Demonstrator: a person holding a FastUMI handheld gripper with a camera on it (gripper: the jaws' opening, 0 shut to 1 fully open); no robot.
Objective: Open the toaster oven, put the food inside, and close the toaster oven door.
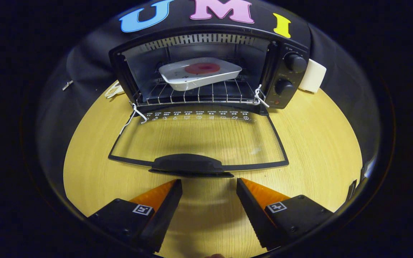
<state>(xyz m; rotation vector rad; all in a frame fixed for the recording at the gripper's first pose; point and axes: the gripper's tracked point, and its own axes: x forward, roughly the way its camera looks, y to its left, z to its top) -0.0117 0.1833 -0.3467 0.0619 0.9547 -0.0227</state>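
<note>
**Toaster oven open, food on rack, fingers empty**

The black toaster oven (206,68) stands at the far side of the round pale wooden surface (317,143), against the black cloth wall. Its glass door (199,138) is folded fully down and lies flat toward the gripper, with the black door handle (188,165) at its near edge. A row of small white icons and characters is printed along the hinge end of the glass; it is too small to read. 2 black control knobs (289,75) sit on the right-hand panel; their markings cannot be read either.

Inside, a white rectangular tray (199,76) rests on the wire rack (199,94), set slightly askew. It carries a flat red round piece of food (203,68).

The gripper (209,186) is just short of the door handle, above bare wood. The 2 fingers (163,199) are spread wide apart and hold nothing; neither touches the handle.

A white rounded object (314,75) stands beside the oven's right wall. A small pale item (113,91) lies at the oven's left rear; what it is cannot be told.
</note>
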